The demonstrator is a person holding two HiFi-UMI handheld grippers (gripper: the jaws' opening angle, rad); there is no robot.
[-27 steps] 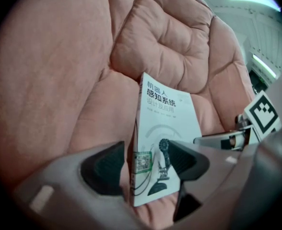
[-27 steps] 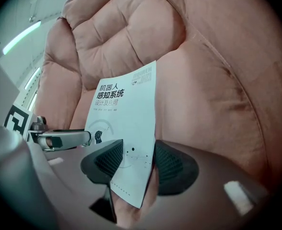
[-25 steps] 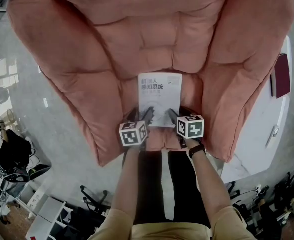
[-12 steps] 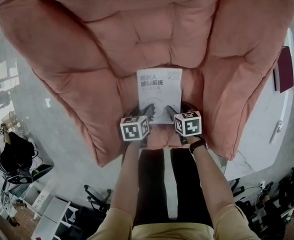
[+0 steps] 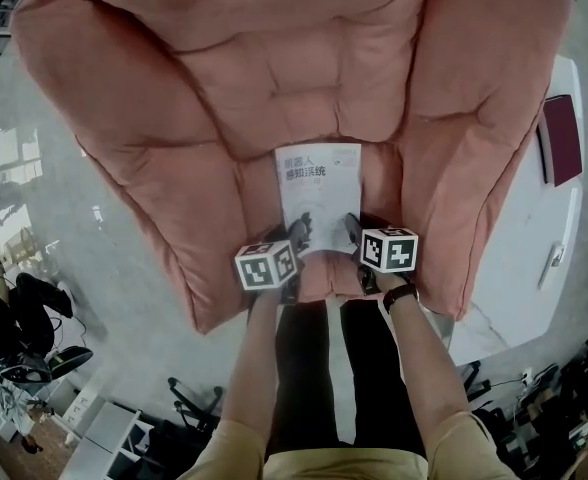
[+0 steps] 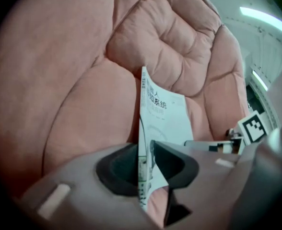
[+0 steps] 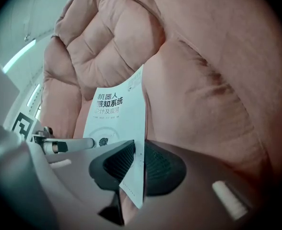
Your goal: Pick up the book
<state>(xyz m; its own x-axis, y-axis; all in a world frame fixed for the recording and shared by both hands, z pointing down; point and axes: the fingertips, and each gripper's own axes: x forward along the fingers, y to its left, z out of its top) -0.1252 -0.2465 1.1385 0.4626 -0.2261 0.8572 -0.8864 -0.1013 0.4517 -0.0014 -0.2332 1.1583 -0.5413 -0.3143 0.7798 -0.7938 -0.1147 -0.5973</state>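
Observation:
A white book [image 5: 319,190] with dark printed characters on its cover lies on the seat of a pink armchair [image 5: 224,88]. My left gripper [image 5: 300,236] is at the book's near left corner and my right gripper [image 5: 351,230] at its near right corner. In the left gripper view the book [image 6: 164,111] stands edge-on between the dark pads [image 6: 118,170], and the left gripper [image 6: 145,164] is closing, its jaws against the pages. In the right gripper view the book [image 7: 117,114] runs between the ribbed pads [image 7: 162,166]. The right gripper [image 7: 140,164] is closing too and pinches the cover's edge.
The armchair's thick padded arms rise on both sides of the seat. A white table [image 5: 534,268] stands to the right with a dark red notebook [image 5: 561,140] on it. The person's legs [image 5: 334,368] are just before the seat. Office chairs [image 5: 24,338] stand at lower left.
Both pairs of jaws, wide open about the book's near edge a second ago, have closed onto it. The hands have hardly shifted.

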